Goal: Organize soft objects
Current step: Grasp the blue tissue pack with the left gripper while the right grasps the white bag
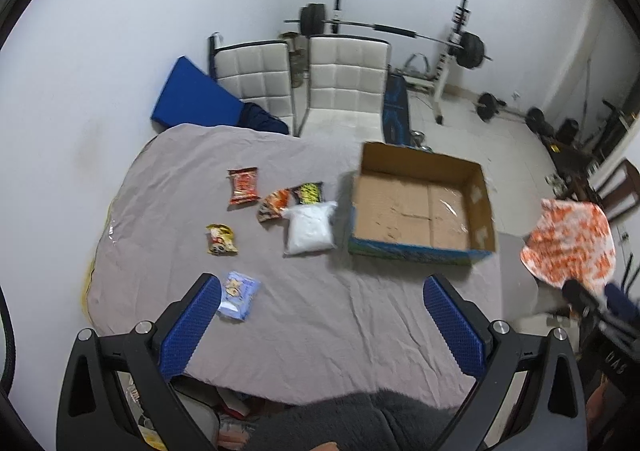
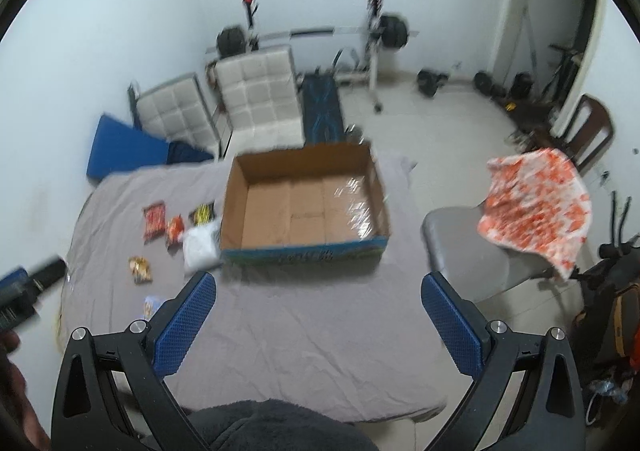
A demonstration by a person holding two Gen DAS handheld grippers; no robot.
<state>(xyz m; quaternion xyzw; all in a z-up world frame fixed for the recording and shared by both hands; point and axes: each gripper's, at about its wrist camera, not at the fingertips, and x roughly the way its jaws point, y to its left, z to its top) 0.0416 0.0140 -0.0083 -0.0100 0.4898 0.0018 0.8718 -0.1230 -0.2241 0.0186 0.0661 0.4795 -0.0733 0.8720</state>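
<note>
Both the left gripper (image 1: pixel 322 321) and the right gripper (image 2: pixel 318 317) hang over the grey cloth (image 1: pixel 320 315) with jaws wide apart, holding nothing. Nearest lies a pale blue packet (image 1: pixel 239 295); beyond it a yellow snack packet (image 1: pixel 221 239), a plump white bag (image 1: pixel 310 229) and red noodle packets (image 1: pixel 243 185) — all crinkled, left of the open cardboard box (image 1: pixel 420 211).

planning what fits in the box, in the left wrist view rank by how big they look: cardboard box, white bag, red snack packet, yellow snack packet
1. cardboard box
2. white bag
3. red snack packet and yellow snack packet: too close to rank; the yellow one lies nearer the camera.
</note>
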